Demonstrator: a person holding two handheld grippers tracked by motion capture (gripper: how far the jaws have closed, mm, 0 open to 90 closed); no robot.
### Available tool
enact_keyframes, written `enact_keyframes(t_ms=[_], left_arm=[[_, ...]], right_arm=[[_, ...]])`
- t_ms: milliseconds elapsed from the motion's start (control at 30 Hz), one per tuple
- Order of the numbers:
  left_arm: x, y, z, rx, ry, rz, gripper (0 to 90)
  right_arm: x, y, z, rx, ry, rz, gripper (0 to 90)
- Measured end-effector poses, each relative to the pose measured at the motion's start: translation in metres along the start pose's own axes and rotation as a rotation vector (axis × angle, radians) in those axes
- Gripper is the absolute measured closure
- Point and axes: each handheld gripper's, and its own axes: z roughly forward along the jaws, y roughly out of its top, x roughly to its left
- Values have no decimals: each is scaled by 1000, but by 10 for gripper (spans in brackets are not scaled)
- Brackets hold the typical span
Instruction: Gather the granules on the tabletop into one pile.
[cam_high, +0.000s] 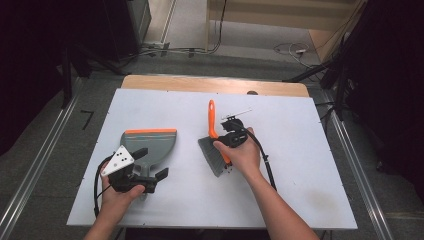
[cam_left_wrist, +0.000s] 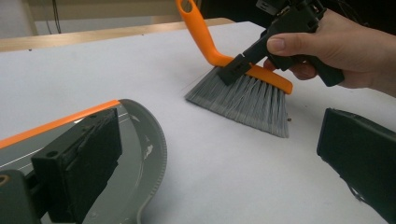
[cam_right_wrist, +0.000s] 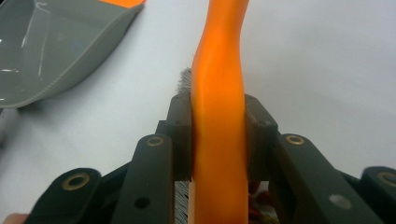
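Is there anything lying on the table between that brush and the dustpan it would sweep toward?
Nothing visible. The right gripper is shut on the brush, and between its bristles and the dustpan lies only bare white table. The left gripper is open around the dustpan's handle end.

Hand brush (cam_high: 216, 145) has a bright orange handle with grey bristles, dustpan (cam_high: 150, 145) is grey with an orange strip along its lip. Both grippers are black, and the surface (cam_high: 300, 165) is plain white.
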Motion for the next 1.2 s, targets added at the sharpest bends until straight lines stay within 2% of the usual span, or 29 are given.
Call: enact_keyframes(t_ms=[67, 700, 1133, 1200], left_arm=[[0, 0, 0, 2, 0, 0, 2], [-1, 0, 1, 3, -1, 6, 3], [-2, 0, 2, 7, -2, 6, 3], [-2, 0, 2, 6, -2, 6, 3]], right_arm=[[-8, -3, -5, -10, -6, 20, 677], [-44, -16, -26, -45, -41, 86, 673], [-59, -22, -37, -56, -61, 115, 673], [-59, -22, -38, -58, -52, 128, 674]])
